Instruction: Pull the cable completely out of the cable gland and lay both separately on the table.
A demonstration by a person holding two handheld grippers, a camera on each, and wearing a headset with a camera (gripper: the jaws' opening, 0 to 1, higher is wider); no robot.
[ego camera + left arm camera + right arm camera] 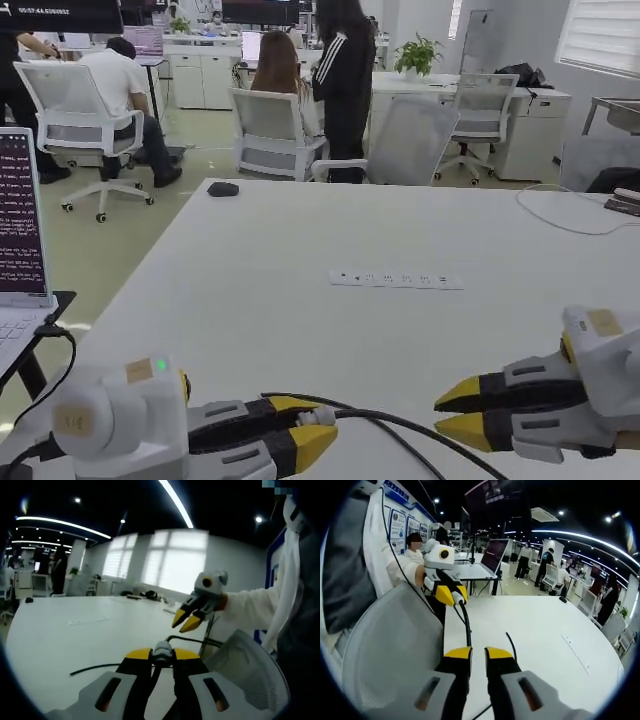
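Item: left hand-held gripper (308, 425), black body with yellow-tipped jaws, low at the near edge of the white tabletop (300, 250); jaws clamped on a small pale round cable gland (320, 414), which sits between the tips with its bore pointing across toward the other tool. Item: thin black cable (420, 435), apparently not yet out of the gland; it leaves the gland's open end and trails along the tabletop toward the person's right, its long axis roughly in line with the gap between the two tools. Item: right hand-held gripper (452, 412), same make, held off the tabletop; jaws parted a little, nothing between them, tips aimed back at the gland. The cable passes just below and beside these tips, so this is the nearer tool for the free run; judged next need: close on the cable near the gland and draw away along that axis. Item: long white power strip (395, 280), farther back, well apart
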